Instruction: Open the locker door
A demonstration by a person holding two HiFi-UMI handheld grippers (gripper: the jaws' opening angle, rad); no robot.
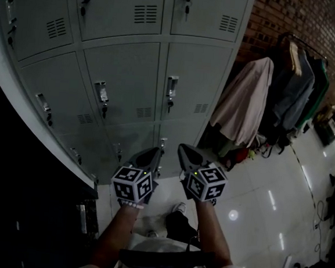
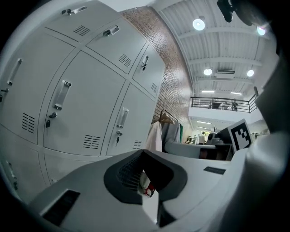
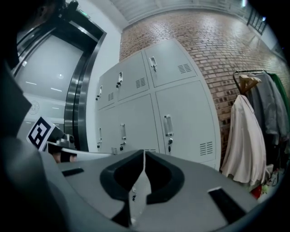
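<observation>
While no door is within reach, the left gripper (image 2: 142, 154) and right gripper (image 3: 144, 153) hang side by side, aimed at the lockers (image 1: 125, 80) but well apart from them. The left fingers (image 2: 124, 174) are pressed together on nothing. The right fingers (image 3: 120, 174) stand a thin slit apart, also empty. The locker door (image 3: 188, 120) ahead is closed, and its handle (image 3: 168, 126) on the left edge is probably the target.
</observation>
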